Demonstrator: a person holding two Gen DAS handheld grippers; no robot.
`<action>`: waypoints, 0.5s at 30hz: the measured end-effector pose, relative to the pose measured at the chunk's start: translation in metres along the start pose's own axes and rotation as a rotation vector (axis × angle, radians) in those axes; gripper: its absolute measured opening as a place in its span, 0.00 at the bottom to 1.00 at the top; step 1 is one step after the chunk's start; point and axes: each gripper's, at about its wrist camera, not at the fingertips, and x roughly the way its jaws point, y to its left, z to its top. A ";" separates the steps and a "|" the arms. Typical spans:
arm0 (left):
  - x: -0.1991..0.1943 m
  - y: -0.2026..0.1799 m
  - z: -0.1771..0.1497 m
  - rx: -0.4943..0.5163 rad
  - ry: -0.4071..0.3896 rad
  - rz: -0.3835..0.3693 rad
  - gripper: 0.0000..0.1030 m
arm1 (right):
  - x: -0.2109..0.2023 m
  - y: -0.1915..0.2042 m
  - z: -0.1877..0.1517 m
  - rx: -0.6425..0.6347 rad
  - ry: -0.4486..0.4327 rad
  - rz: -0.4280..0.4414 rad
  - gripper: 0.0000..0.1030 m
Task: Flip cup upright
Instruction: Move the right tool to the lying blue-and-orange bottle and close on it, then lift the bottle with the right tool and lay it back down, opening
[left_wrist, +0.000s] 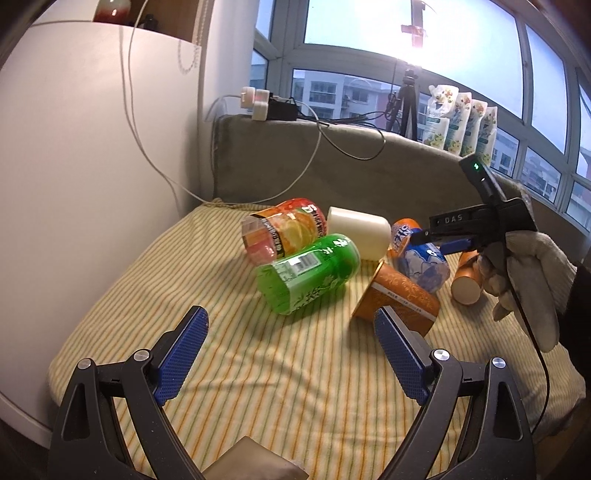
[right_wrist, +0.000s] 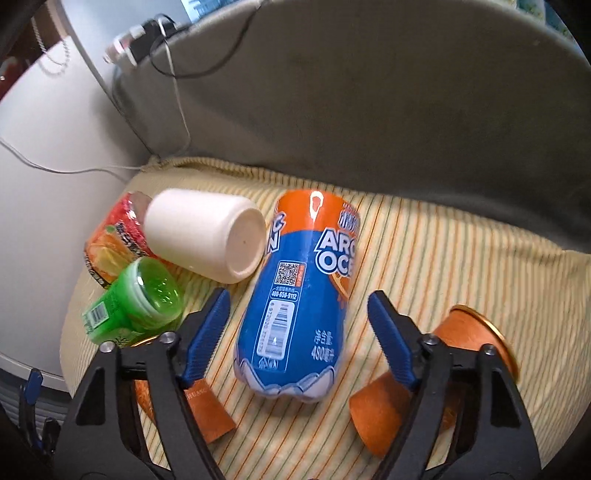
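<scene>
Several cups lie on their sides on a striped cushion (left_wrist: 280, 369). A blue and orange cup (right_wrist: 299, 295) lies between the open fingers of my right gripper (right_wrist: 299, 321), which hovers just above it; it also shows in the left wrist view (left_wrist: 417, 254) under the right gripper (left_wrist: 439, 240). A white cup (right_wrist: 207, 232) lies to its left. A green cup (left_wrist: 310, 273) and a red-orange cup (left_wrist: 284, 229) lie further left. My left gripper (left_wrist: 291, 350) is open and empty, short of the green cup.
Two orange paper cups lie near my right gripper, one at its left (left_wrist: 399, 299) and one at its right (right_wrist: 436, 369). A grey backrest (left_wrist: 332, 162) stands behind the cushion. A white wall (left_wrist: 92, 166) with cables is on the left.
</scene>
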 end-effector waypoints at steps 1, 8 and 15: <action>0.000 0.002 0.000 -0.006 0.000 0.003 0.89 | 0.004 0.000 0.001 0.002 0.014 0.001 0.73; -0.001 0.008 0.000 -0.018 -0.001 0.010 0.89 | 0.021 0.012 0.007 -0.031 0.049 -0.046 0.70; 0.000 0.012 0.001 -0.026 0.000 0.015 0.89 | 0.030 0.014 0.012 -0.029 0.056 -0.056 0.65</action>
